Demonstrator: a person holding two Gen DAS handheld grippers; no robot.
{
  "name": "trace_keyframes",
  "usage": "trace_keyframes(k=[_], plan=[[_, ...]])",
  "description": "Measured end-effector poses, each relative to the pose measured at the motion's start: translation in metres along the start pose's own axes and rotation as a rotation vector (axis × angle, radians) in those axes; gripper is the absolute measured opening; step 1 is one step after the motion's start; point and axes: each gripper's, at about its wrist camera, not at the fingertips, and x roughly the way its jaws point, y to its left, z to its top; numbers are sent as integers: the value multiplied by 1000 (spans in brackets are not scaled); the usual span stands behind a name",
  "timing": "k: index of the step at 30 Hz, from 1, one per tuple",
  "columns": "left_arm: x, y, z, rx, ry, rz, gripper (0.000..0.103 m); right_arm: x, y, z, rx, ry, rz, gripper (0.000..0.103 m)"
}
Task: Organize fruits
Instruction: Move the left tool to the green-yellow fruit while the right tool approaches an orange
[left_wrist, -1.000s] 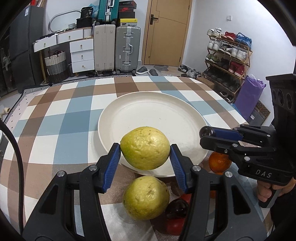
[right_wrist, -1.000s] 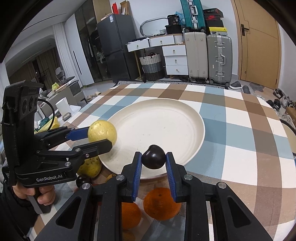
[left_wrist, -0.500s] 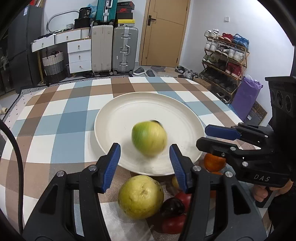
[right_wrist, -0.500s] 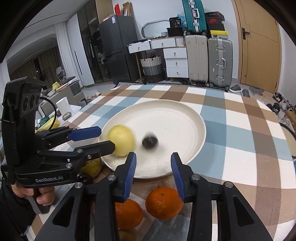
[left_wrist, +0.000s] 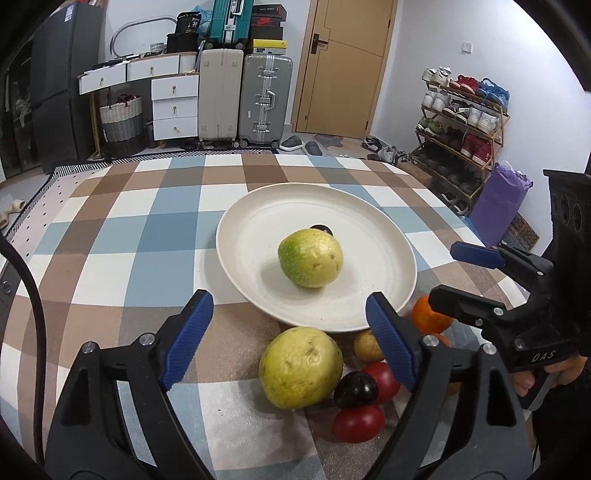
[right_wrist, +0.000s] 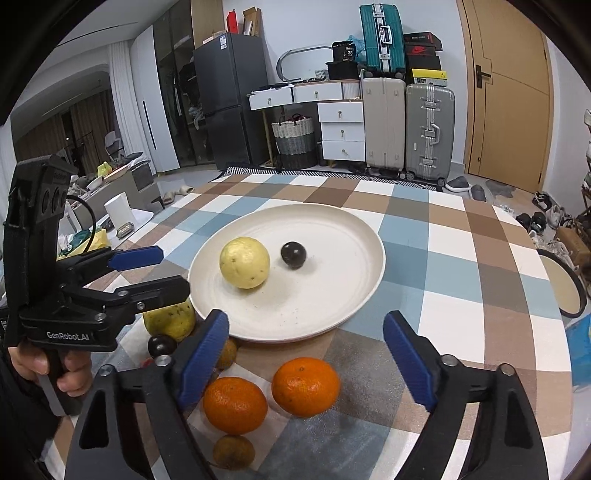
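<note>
A cream plate (left_wrist: 384, 236) (right_wrist: 354, 236) holds a yellow-green guava (left_wrist: 310, 257) (right_wrist: 244, 262) and a dark plum (right_wrist: 293, 254), which is mostly hidden behind the guava in the left wrist view (left_wrist: 322, 229). My left gripper (left_wrist: 288, 343) (right_wrist: 147, 271) is open and empty at the plate's near edge. My right gripper (right_wrist: 306, 354) (left_wrist: 461, 277) is open and empty, above the oranges. In front of the plate lie a second guava (left_wrist: 300, 367) (right_wrist: 170, 319), a second plum (left_wrist: 355, 389), two red tomatoes (left_wrist: 358, 421), two oranges (right_wrist: 306, 386) and small brown fruits (right_wrist: 233, 451).
The checked tablecloth (left_wrist: 122, 236) covers the table. A round stool (right_wrist: 565, 284) stands off the table's right side. Suitcases (left_wrist: 264, 98), drawers and a shoe rack (left_wrist: 461, 122) stand far behind.
Both grippers opened and let go of their fruit. The guava and the plum dropped and rolled onto the plate. Both grippers drew back toward the near edge.
</note>
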Motion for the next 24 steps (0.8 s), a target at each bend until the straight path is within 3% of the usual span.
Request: trace_keyframes(k=[2, 4, 24], plan=[[-3, 2, -1, -5, 3, 5, 97, 1, -2, -1, 5, 9, -1, 101], [-6, 3, -1, -4, -6, 9, 102, 1, -4, -2, 7, 12, -12, 102], [-8, 10, -24, -1, 92, -8, 102, 0, -21, -9, 16, 126, 9, 103]])
